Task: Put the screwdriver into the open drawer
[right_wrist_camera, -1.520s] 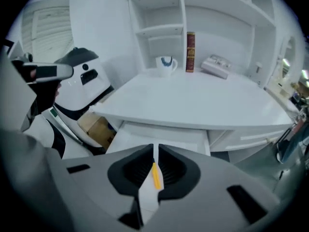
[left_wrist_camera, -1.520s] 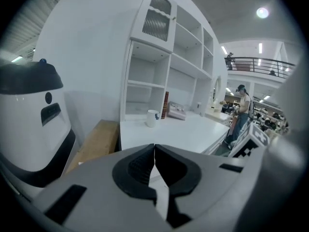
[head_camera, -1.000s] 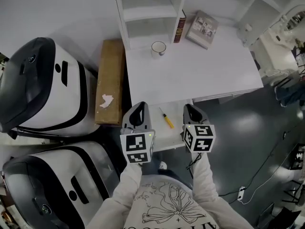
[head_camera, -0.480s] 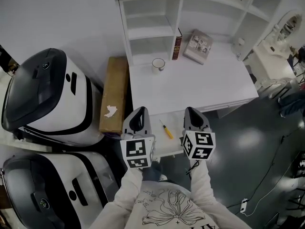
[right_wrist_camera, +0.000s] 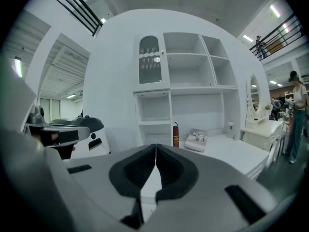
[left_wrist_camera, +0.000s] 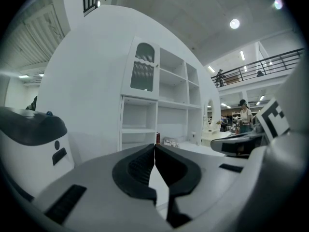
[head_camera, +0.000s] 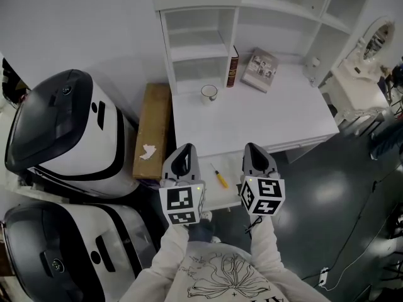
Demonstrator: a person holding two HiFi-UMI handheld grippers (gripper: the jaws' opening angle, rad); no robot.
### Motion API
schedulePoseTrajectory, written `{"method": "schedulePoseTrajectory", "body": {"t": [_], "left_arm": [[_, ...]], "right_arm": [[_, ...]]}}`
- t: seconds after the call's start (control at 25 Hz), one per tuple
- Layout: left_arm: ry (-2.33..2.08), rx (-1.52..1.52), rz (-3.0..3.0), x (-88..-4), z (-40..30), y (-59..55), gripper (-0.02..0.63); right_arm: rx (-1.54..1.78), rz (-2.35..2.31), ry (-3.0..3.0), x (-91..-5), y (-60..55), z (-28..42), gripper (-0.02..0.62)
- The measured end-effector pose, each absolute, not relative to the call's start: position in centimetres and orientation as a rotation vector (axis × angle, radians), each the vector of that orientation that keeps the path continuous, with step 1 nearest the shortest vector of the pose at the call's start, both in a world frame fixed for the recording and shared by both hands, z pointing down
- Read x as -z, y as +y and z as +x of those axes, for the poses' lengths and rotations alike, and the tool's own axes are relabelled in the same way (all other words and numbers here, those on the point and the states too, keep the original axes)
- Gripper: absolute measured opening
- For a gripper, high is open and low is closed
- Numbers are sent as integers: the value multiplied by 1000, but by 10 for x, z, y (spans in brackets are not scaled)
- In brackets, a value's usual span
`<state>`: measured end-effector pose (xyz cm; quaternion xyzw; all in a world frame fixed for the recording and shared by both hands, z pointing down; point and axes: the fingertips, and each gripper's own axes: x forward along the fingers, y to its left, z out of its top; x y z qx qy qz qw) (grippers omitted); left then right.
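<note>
Tongs both clenched, empty: we hold left gripper (left_wrist_camera: 154,147) and right gripper (right_wrist_camera: 155,147) above drawer (head_camera: 232,172). Screwdriver (head_camera: 219,177) lies in drawer between them, long axis diagonal, shaft toward desk (head_camera: 264,112), yellow handle toward us. Likely light, stiff; we judge handle best grip, shaft slippery.

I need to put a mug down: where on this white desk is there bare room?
The desk is bare across its middle and front, from the cup to the right edge. The back is crowded: cup, upright red book, flat book. The open drawer holds only the screwdriver.
</note>
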<state>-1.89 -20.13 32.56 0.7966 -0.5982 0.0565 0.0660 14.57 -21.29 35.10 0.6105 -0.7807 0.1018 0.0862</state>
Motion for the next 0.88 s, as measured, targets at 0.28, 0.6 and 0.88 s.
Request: {"method": "schedulePoseTrajectory", "body": {"t": [0.28,0.6,0.88], "left_arm": [[-1814,-162,2407,-320,-19,-200,6],[-1814,-158,2407,-321,-20,-202,6],[-1812,-159,2413,-321,-20,-203,6]], "right_arm": [[-291,1817,-2344,-345,-212,143,5],[-286,1828,-2342,-342,-213,144,5],[-291,1834,-2344,-342,-213,144,5]]}}
